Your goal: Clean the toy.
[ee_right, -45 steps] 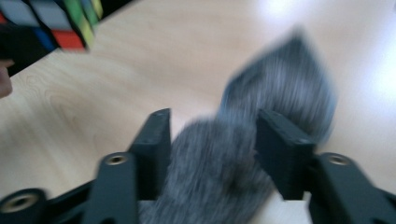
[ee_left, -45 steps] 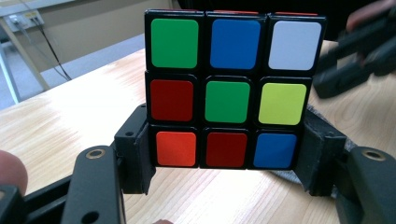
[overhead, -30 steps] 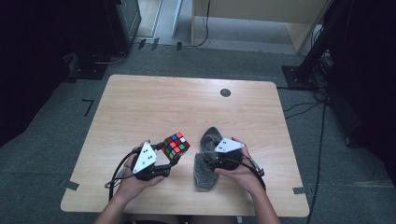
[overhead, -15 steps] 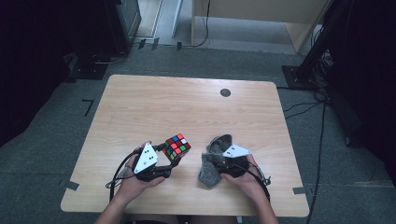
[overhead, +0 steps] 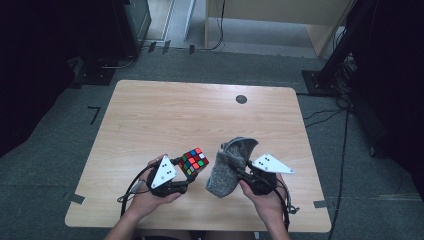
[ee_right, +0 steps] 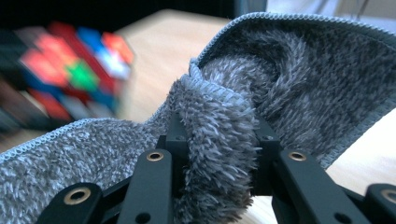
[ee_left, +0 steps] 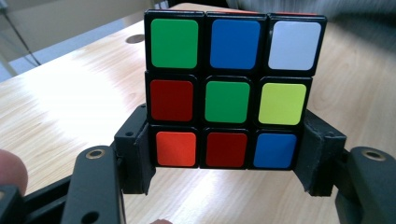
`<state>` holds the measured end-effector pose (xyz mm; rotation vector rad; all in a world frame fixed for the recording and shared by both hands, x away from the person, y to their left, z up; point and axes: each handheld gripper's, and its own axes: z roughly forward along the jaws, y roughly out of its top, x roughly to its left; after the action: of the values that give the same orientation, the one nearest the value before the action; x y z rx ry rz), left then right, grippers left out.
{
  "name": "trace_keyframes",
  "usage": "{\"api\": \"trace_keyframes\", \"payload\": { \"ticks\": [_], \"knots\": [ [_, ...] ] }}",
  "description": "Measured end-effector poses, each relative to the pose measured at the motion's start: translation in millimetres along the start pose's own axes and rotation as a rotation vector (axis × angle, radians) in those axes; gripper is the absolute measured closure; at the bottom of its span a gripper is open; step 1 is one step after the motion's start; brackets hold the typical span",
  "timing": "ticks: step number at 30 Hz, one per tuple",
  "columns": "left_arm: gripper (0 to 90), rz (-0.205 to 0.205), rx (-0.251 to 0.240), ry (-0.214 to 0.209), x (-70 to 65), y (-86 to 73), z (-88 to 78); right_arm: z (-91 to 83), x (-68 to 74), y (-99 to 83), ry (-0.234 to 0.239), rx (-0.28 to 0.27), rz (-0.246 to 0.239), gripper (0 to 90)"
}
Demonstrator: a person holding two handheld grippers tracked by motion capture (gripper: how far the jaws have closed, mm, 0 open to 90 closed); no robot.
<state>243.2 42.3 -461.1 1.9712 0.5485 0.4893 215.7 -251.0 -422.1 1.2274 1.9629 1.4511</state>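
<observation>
Left gripper (ee_left: 227, 179) clamped the puzzle cube (ee_left: 227, 93). Right gripper (ee_right: 219, 154), jaws just closing, pinched a bunched grey cloth (ee_right: 219, 130) above the table (overhead: 175, 115).

No legible text, labels, brands, nos. or signs in any view. Rubik's cube (ee_left: 227, 93): plain colour stickers, no logo or print on them. Grey plates on grippers: a few small dark dots, no lettering.
</observation>
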Motion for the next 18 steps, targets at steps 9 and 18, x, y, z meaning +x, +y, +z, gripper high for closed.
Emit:
{"api": "trace_keyframes", "payload": {
  "ticks": [9,18],
  "knots": [
    [34.2,0.113,-0.028,-0.086,-26.1,7.8,1.4,2.0,36.5,8.6,0.196,-0.03,0.064,66.3],
    [34.3,0.129,-0.048,-0.11,-20.8,9.5,-3.1,6.8,12.6,-3.4,0.062,-0.007,0.113,66.0]
  ]
}}
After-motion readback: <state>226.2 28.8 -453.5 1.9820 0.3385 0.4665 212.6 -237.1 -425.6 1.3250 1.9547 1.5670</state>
